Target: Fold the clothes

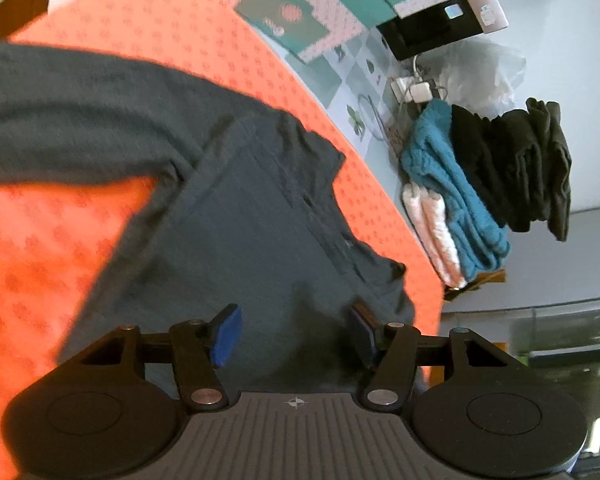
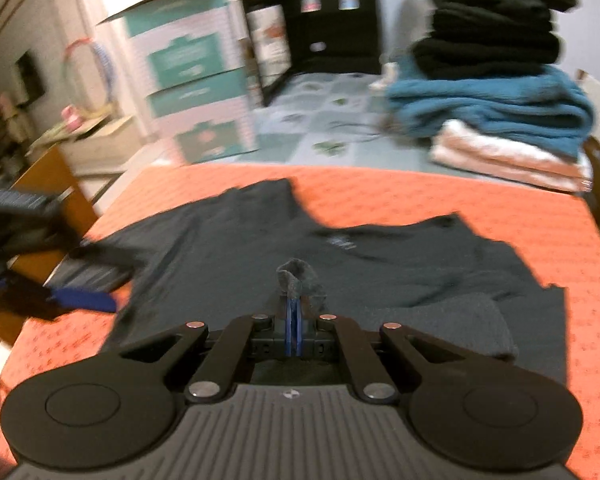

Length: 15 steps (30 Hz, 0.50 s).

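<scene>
Left wrist: left gripper (image 1: pixel 296 334) nearest, fingers spread, nothing pinched, poised over dark grey shirt (image 1: pixel 236 216) lying on orange mat (image 1: pixel 40 248).

Right wrist: right gripper (image 2: pixel 293 312) clenched on shirt fold, lifted. Step, judged: carrying fold across. Next: lay flat, release.

A home room: folded laundry stack (image 2: pixel 496 92), storage boxes (image 2: pixel 196 80), bed-like orange cover (image 2: pixel 440 200).

Both wrist views look steeply down, close over the grey T-shirt (image 1: pixel 228 216) (image 2: pixel 380 264) on the orange mat (image 1: pixel 52 248) (image 2: pixel 420 196); both share the folded clothes pile (image 1: pixel 488 184) (image 2: pixel 500 92), at 3 o'clock and 1 o'clock.
</scene>
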### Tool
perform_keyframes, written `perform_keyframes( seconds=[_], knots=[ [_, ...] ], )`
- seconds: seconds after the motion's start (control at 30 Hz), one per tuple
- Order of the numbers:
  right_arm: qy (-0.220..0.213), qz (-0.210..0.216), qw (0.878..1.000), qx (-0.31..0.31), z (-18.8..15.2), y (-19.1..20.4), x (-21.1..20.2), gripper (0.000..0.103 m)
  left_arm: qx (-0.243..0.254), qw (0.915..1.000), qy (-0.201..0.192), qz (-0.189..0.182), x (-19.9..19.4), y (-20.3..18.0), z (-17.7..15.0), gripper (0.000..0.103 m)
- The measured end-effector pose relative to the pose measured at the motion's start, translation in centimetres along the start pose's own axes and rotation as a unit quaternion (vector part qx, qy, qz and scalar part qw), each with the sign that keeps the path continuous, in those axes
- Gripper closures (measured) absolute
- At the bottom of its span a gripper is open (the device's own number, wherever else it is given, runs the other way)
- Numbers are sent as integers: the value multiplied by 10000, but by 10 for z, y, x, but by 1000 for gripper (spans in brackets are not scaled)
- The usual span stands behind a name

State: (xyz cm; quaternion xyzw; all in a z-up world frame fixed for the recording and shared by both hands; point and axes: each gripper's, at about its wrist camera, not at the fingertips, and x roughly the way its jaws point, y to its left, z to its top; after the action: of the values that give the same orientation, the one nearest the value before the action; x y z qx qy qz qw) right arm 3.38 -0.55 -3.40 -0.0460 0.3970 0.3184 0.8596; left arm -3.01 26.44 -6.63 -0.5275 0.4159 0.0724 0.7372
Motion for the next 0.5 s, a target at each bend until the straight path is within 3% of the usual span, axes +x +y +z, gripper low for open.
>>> perform_keyframes(
  seconds=[0.13,0.37,0.5],
  knots=[
    [29,261,9984,-501,0,24,-3,100,-175,9997,134,-119,11,-5,-2,38],
    [58,555,9951,-820,0,36,-6,100,-599,9974,228,-332,19,-4,-4,34],
    [26,722,9924,-993,1,42,-6,100,-567,9976,342,-223,27,-7,-4,34]
  ],
)
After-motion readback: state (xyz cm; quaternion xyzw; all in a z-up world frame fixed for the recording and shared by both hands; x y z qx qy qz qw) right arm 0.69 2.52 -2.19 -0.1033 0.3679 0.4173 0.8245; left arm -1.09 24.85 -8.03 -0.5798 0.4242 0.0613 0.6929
